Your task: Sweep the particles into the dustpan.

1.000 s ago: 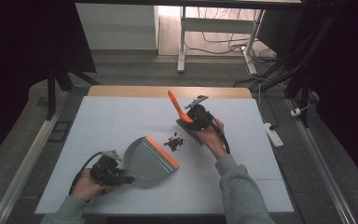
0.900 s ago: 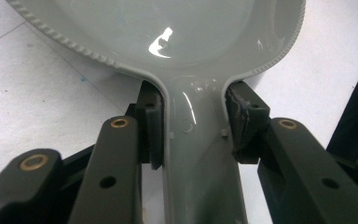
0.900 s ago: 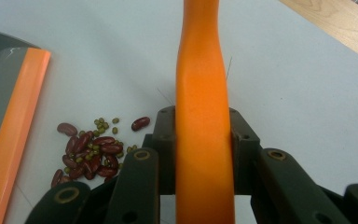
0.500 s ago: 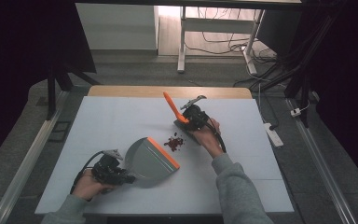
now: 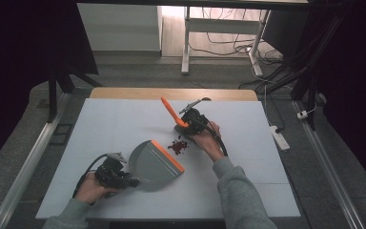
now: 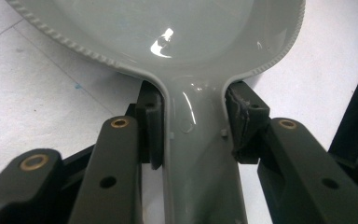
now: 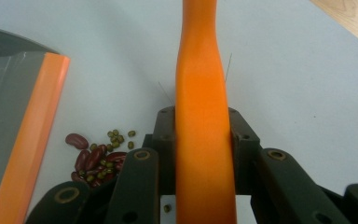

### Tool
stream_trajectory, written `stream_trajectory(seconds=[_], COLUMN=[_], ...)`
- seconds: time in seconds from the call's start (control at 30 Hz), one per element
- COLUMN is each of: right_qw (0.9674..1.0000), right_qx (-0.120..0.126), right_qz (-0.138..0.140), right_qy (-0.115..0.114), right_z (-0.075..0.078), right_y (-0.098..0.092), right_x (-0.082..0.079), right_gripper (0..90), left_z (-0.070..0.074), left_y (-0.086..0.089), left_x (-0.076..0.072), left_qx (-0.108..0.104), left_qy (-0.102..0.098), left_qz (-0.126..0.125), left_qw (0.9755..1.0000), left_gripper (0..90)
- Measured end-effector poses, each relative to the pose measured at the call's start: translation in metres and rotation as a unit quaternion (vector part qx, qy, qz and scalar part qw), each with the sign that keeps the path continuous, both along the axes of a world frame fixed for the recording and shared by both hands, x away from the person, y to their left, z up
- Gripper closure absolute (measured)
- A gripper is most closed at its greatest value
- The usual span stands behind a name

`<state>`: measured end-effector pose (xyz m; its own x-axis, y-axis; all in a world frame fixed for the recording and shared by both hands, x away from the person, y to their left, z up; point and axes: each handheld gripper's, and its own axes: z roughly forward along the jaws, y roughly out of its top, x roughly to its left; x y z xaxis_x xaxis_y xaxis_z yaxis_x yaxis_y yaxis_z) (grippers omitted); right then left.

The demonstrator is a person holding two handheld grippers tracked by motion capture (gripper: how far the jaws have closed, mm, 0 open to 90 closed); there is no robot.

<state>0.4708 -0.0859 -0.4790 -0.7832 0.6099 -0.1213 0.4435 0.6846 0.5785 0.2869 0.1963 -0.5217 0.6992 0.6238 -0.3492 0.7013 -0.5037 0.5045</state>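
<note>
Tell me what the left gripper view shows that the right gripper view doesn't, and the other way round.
The left gripper view alone: the left gripper shut on the grey dustpan's handle, with the glossy inside of the pan beyond it. The right gripper view alone: the right gripper shut on an orange brush handle, a small pile of red beans and green beans on the table, and the dustpan's orange lip. Both: the grey dustpan and the white table top.
</note>
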Motion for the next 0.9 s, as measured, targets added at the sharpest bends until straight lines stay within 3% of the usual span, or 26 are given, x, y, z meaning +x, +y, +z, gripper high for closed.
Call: stream_trajectory(seconds=[0.53, 0.9], right_qw=[0.9997, 0.9994], right_qx=[-0.015, -0.007], right_qz=[0.018, 0.03], right_qy=[0.002, 0.018], right_z=[-0.001, 0.0], right_y=[0.01, 0.017], right_x=[-0.01, -0.02], right_gripper=[70.7, 70.7], left_z=[-0.001, -0.001], left_y=[-0.001, -0.002], left_x=[0.001, 0.001], left_qx=[-0.001, -0.001], left_qy=[0.002, 0.003], left_qz=[0.0, -0.001], left_qw=[1.0, 1.0], left_gripper=[61.5, 61.5])
